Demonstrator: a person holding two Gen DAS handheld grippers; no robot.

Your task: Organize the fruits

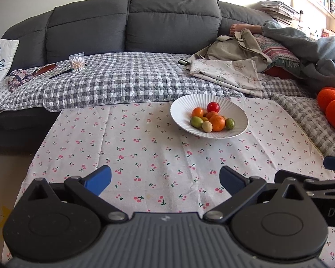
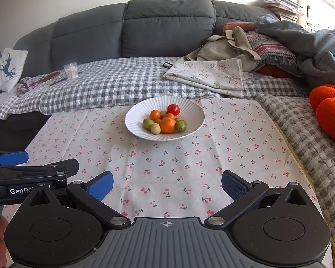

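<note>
A white ribbed bowl [image 1: 239,114] [image 2: 136,114] stands on the cherry-print cloth [image 1: 145,151] [image 2: 189,163] at the far side of the table. It holds several small fruits: a red one [image 1: 213,106] [image 2: 173,109], a large orange [image 1: 217,123] [image 2: 168,125], green ones [image 1: 196,122] [image 2: 181,125] and a pale one [image 1: 207,126] [image 2: 155,128]. My left gripper [image 1: 165,182] is open and empty, low over the cloth, well short of the bowl. My right gripper [image 2: 167,185] is open and empty, also short of the bowl. The left gripper shows at the left edge of the right wrist view [image 2: 11,157].
A dark grey sofa [image 1: 131,24] with a checked quilt [image 1: 122,82] runs behind the table. Folded floral cloth [image 1: 230,72], a beige bag and a lying person's foot [image 1: 236,28] are at the right. Orange plush balls [image 1: 332,107] lie at the right edge. A cotton-swab box [image 1: 77,62] sits at the left.
</note>
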